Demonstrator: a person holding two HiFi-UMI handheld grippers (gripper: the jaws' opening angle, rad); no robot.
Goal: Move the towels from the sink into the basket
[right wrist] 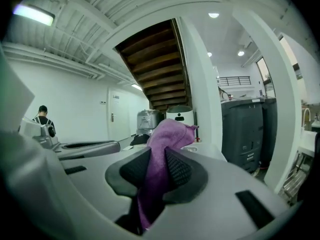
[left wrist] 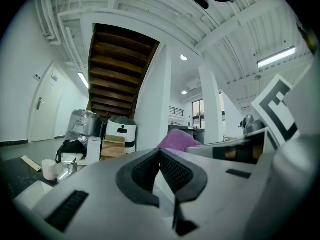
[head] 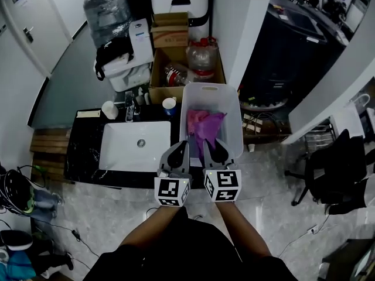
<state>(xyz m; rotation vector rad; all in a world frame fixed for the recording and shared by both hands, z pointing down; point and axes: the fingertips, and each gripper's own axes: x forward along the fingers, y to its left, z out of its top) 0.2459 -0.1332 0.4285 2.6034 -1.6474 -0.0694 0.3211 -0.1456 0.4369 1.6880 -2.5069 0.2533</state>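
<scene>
Head view, looking steeply down: we hold the left claw [head: 181, 146] and right claw [head: 218, 146] side by side at the near edge of a white basket [head: 236, 127]. The basket stands just right of a white sink [head: 126, 151] set in a black counter [head: 82, 157]. The sink basin looks bare, w/ no cloth visible in it. Pink and purple towels [head: 202, 124] lie heaped inside the basket.

Right claw is clenched on a purple towel [right wrist: 167, 134]. Right gripper view shows the cloth pinched betw. both pads, a tuft standing up past the tips and the rest hanging below. Left claw is closed w/ nothing in it. Left gripper view shows its pads meeting at the tips, w/ purple cloth only beyond them.

We judge this to be the drop-off. To do it well, we'd bring the right claw fully over the basket's opening, lower it so the hanging part lands inside, then release wide so the fabric slips off the ribbed pads. Left claw should stay clear of the cloth. Risk: a corner draped over the rim.
</scene>
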